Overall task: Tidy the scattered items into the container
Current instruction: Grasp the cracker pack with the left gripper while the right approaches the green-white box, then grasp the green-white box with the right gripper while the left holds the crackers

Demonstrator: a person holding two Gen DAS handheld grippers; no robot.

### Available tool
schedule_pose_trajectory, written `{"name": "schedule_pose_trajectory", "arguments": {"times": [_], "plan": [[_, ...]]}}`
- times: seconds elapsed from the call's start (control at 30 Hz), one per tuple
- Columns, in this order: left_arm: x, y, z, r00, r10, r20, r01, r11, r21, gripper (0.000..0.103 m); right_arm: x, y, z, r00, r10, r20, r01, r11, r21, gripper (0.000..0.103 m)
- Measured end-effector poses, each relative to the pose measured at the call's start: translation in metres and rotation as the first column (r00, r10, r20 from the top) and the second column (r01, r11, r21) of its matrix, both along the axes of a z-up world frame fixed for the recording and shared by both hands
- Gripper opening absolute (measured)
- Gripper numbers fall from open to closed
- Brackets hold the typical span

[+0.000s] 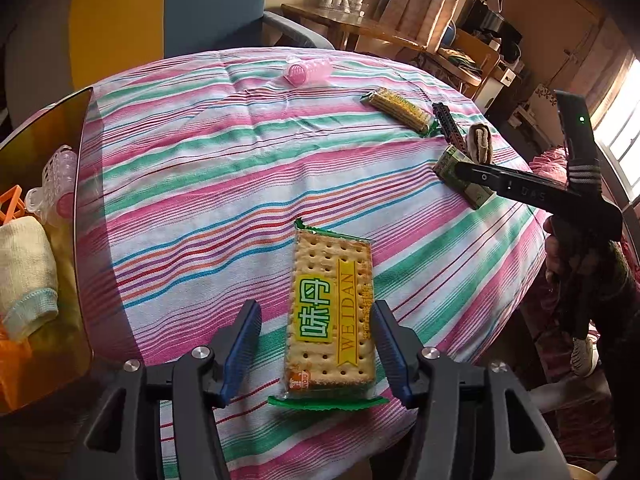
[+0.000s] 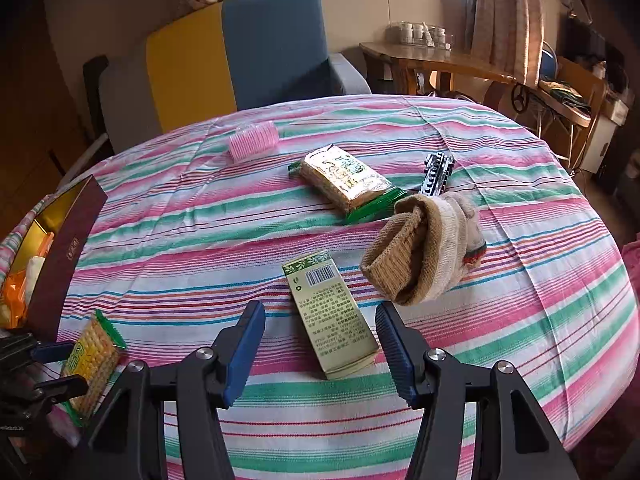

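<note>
My left gripper [image 1: 316,344] is open around a yellow cracker packet [image 1: 330,312] lying on the striped tablecloth; its right pad touches the packet, its left pad stands apart. The packet also shows in the right wrist view [image 2: 92,364]. My right gripper [image 2: 320,344] is open over a green carton [image 2: 332,316] that lies flat between its fingers. The container, a dark box [image 1: 80,216] with a gold lining, stands at the table's left edge and holds a sock, a curler and orange things. It shows in the right wrist view too [image 2: 64,256].
On the cloth lie a rolled beige sock [image 2: 420,248], a second cracker packet [image 2: 344,180], a black comb-like piece [image 2: 436,172] and a pink hair curler [image 2: 254,142]. A blue and yellow armchair [image 2: 240,52] stands behind the table. A wooden side table [image 2: 436,60] is at the back right.
</note>
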State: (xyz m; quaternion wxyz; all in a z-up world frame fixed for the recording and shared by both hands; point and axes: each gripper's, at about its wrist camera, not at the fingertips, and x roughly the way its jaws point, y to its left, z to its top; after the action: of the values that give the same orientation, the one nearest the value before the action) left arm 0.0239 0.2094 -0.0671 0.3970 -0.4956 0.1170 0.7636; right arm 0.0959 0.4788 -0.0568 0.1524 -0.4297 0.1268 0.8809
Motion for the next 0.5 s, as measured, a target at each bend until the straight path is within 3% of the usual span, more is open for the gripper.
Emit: {"name": "schedule_pose_trajectory", "arguments": {"times": [0.03, 0.17, 0.5], "plan": [[-0.001, -0.002, 0.0, 1.0, 0.003, -0.001, -0.003, 1.0, 0.0, 0.058, -0.004, 0.001, -0.002, 1.0, 0.014, 0.013, -0.014, 1.0, 0.001, 0.056], [-0.003, -0.008, 0.001, 0.999, 0.032, -0.012, -0.032, 0.999, -0.011, 0.06, -0.014, -0.001, -0.009, 0.998, 0.035, 0.058, -0.037, 0.999, 0.029, 0.032], [-0.002, -0.016, 0.0, 1.0, 0.025, 0.019, -0.025, 0.999, 0.02, 0.061, 0.009, -0.055, -0.009, 0.999, 0.048, 0.0, -0.048, 0.999, -0.01, 0.031]]}}
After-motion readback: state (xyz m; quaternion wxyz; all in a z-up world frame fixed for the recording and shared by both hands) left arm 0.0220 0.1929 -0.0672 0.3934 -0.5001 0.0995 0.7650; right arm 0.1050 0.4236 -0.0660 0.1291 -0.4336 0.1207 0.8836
